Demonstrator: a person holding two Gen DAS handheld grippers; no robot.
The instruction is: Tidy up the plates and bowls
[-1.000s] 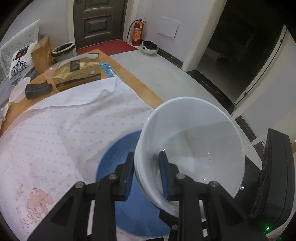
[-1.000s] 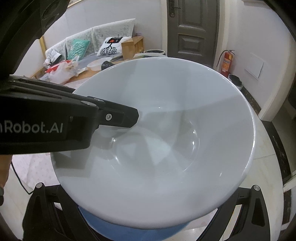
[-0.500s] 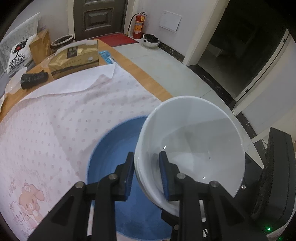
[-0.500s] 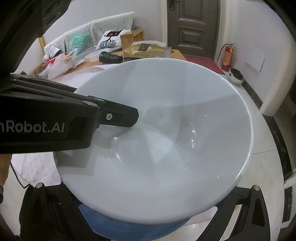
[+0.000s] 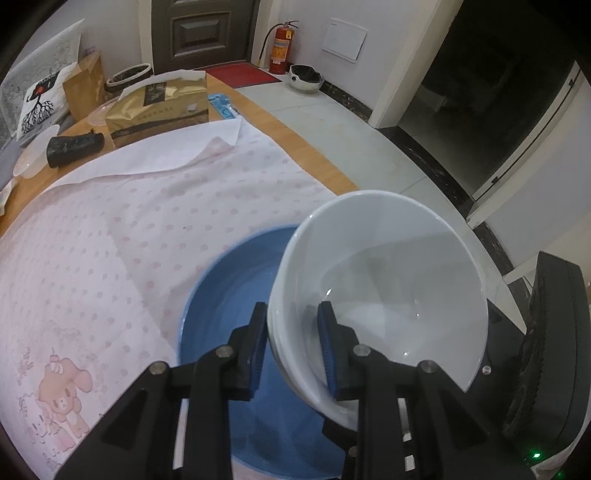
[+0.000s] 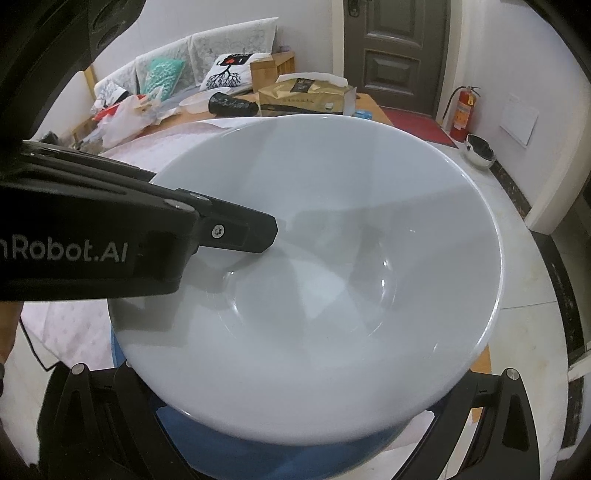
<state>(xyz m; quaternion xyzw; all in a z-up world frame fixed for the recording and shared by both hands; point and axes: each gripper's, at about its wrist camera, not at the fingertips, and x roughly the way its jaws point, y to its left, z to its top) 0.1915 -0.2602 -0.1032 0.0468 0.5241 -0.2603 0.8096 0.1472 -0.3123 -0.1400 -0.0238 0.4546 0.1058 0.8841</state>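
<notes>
Pink-dotted cloth (image 5: 122,236) with a cartoon dog print over the wooden table (image 5: 317,166). At the far end, gold tissue pack (image 5: 159,107) beside black roll (image 5: 74,147) and clear plastic lids (image 5: 33,158). Beyond, red fire extinguisher (image 5: 280,46) by dark door (image 5: 207,31), patterned cushion (image 6: 231,72) on sofa.

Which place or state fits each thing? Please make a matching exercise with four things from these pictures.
Things:
1. white bowl
2. blue plate
3. fire extinguisher
4. gold tissue pack

Places or states:
A. on the floor by the door
B. at the table's far end
C. lying on the dotted cloth
D. clamped at its rim by the left tool

Pairs: 1-D, 2-C, 3-A, 4-B
</notes>
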